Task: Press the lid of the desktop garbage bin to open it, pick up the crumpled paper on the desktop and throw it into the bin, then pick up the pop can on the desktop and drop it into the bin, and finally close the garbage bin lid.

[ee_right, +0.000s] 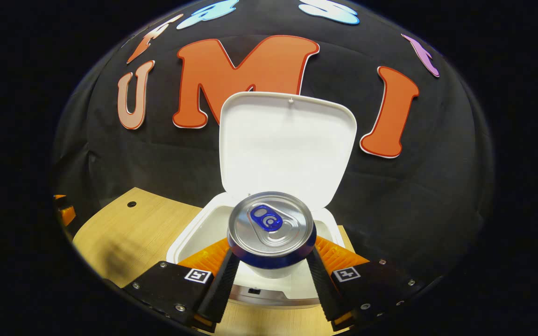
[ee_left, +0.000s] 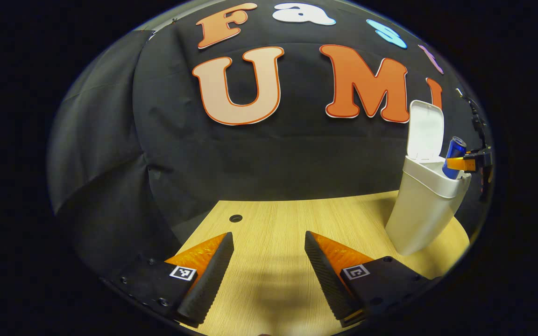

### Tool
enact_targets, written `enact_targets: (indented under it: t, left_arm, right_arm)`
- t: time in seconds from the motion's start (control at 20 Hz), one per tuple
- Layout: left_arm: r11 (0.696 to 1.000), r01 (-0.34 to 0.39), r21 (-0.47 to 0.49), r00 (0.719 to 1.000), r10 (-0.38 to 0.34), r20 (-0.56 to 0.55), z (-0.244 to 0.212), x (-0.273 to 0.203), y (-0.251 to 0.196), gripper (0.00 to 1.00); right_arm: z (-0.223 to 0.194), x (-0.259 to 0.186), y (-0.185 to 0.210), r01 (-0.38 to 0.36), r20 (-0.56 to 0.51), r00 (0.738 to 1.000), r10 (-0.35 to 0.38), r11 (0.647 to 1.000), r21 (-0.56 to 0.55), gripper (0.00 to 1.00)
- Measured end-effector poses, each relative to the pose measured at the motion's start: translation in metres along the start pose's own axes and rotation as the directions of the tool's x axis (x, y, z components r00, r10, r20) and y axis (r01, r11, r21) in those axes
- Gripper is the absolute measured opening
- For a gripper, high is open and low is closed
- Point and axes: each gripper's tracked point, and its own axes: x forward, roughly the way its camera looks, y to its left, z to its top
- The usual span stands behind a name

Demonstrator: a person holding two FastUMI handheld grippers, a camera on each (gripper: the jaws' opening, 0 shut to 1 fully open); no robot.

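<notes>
right gripper point(ee_right: 272, 275) clamped on the pop can point(ee_right: 272, 232), one finger pressing each side of the can wall just under the top rim. can upright, pull tab facing the camera, held directly over the mouth of the garbage bin point(ee_right: 194, 233). from the left gripper view the can point(ee_left: 454, 157) sits tilted, its lower end already inside the bin opening point(ee_left: 425, 205), top end still above the rim. grip is high on the can, likely so the fingers stay clear of the bin rim while the body goes in.

lid point(ee_right: 287, 144) stands open, hinged at the far edge and leaning back toward the wall, which leaves the whole mouth free for a drop from the front. bin stands on the wooden desk point(ee_right: 124, 233) near its right side.

left gripper point(ee_left: 269, 266) parked low over the bare desk point(ee_left: 273, 224), fingers apart, holding nothing, well away from the bin. probably waiting out of the way for lid closing.

crumpled paper not seen on the desk; judged already in the bin, though the inside is hidden by the can. task looks near its end: release can, then shut lid.
</notes>
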Motion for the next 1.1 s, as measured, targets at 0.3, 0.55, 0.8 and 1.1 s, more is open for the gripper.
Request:
enact_targets:
  t: [0.3,0.55,0.8,1.1]
  left_arm:
    - [1.0,-0.01,-0.011,1.0,0.01,-0.015,-0.007,-0.01,-0.004,1.0]
    - [1.0,-0.017,-0.003,1.0,0.017,-0.018,-0.007,-0.013,-0.006,1.0]
    - [1.0,-0.004,-0.005,1.0,0.004,-0.019,-0.008,-0.014,-0.011,1.0]
    - [1.0,0.007,-0.007,1.0,-0.007,-0.016,-0.008,-0.014,-0.013,1.0]
  right_arm:
    - [-0.02,0.014,0.004,-0.022,-0.051,0.998,0.024,0.999,0.046,0.8]
    - [-0.026,0.018,0.008,-0.044,-0.081,0.995,0.051,0.996,0.078,0.81]
    - [-0.03,0.018,0.007,-0.042,-0.101,0.993,0.054,0.993,0.114,0.81]
    - [-0.026,0.011,0.005,-0.049,-0.103,0.993,0.066,0.985,0.165,0.82]
